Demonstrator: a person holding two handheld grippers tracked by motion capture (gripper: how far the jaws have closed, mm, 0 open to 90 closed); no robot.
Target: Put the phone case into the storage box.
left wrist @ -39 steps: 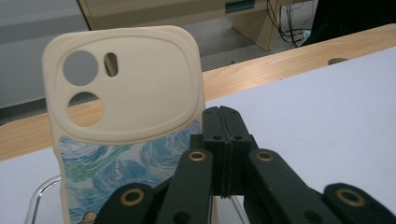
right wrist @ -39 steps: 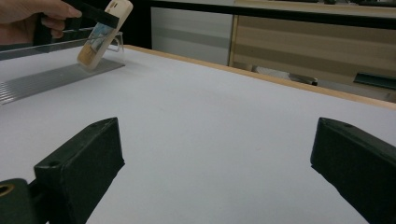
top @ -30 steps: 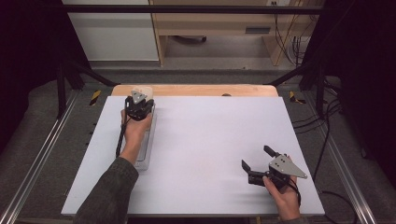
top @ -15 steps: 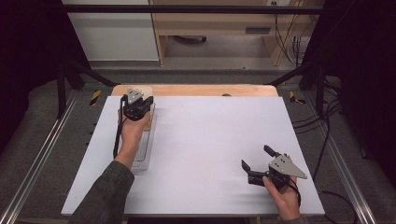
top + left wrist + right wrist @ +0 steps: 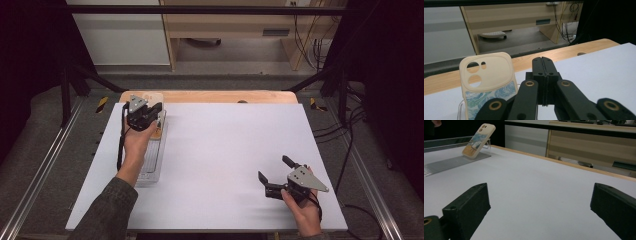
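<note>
Left gripper (image 5: pixel 542 62) pressed closed beside phone case (image 5: pixel 487 82), seemingly propped; right gripper (image 5: pixel 539 205) wide.

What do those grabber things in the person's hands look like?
Each hand-held gripper is black with two chunky jaws: the left one and the right one. Both carry a grey three-cornered plate, brass-coloured rings mark the joints, and a black cable trails from the left. The left sleeve is dark grey-green.

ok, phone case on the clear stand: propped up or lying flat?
Propped up. The phone case leans back on the clear stand, camera cutouts at the top; its lower edge rests on the stand's base.
</note>
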